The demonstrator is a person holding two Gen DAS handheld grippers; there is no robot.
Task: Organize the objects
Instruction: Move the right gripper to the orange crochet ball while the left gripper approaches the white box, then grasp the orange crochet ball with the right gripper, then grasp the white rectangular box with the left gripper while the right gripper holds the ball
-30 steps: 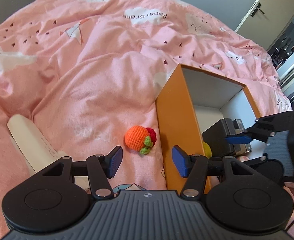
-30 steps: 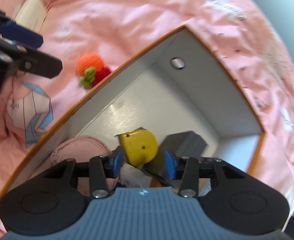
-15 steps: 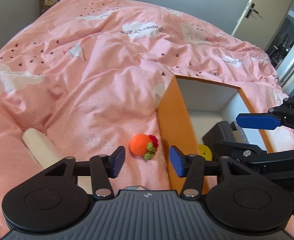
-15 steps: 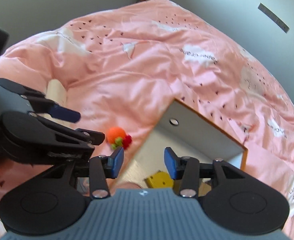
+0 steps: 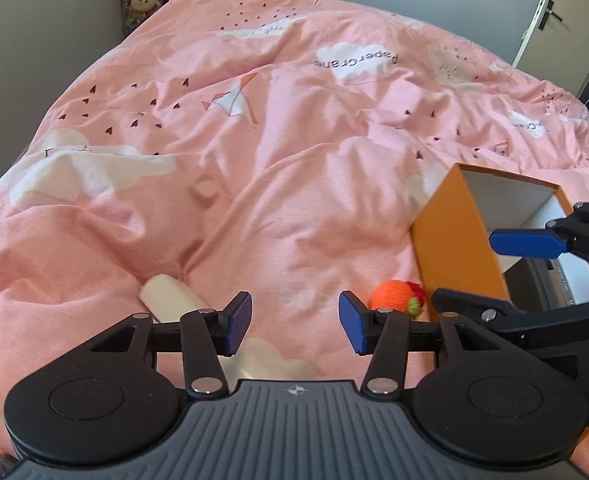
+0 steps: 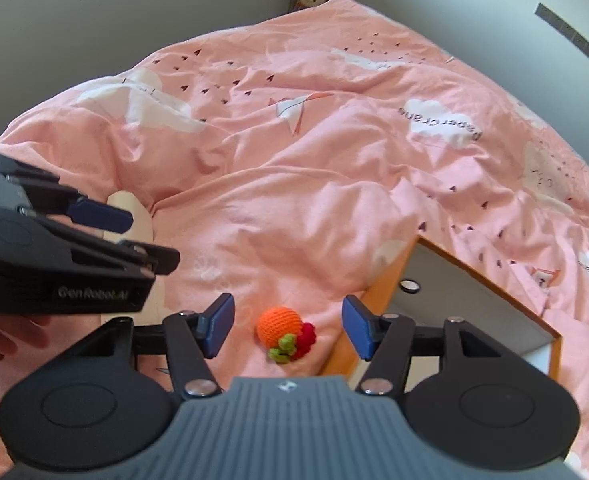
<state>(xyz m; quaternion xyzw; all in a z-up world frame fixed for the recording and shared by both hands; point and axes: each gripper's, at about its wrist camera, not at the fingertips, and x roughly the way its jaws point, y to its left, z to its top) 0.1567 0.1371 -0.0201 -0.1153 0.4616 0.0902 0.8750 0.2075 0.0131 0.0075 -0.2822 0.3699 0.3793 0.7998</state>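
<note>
Right wrist view looks down on the crocheted orange toy [image 6: 283,332], lying on the pink duvet [image 6: 334,168] just beside the orange outer wall of the storage box [image 6: 378,292]. The right gripper [image 6: 286,330] hangs over it with its blue pads spread and opening wider, the toy framed between them but nothing touching it. In the left wrist view the left gripper [image 5: 294,322] is spread too, empty, with bare duvet between its pads; the cream tube [image 5: 170,298] lies just ahead of its left finger.

The risks, as I read them: the toy sits so close to the box wall that the right-hand pad could catch the box rim on the way down and shove the box across the soft bedding. The toy is round and squashy, so an off-centre pinch could squirt it out, or grab a fold of duvet with it. The two grippers are also close together; reaching at once could knock them.
</note>
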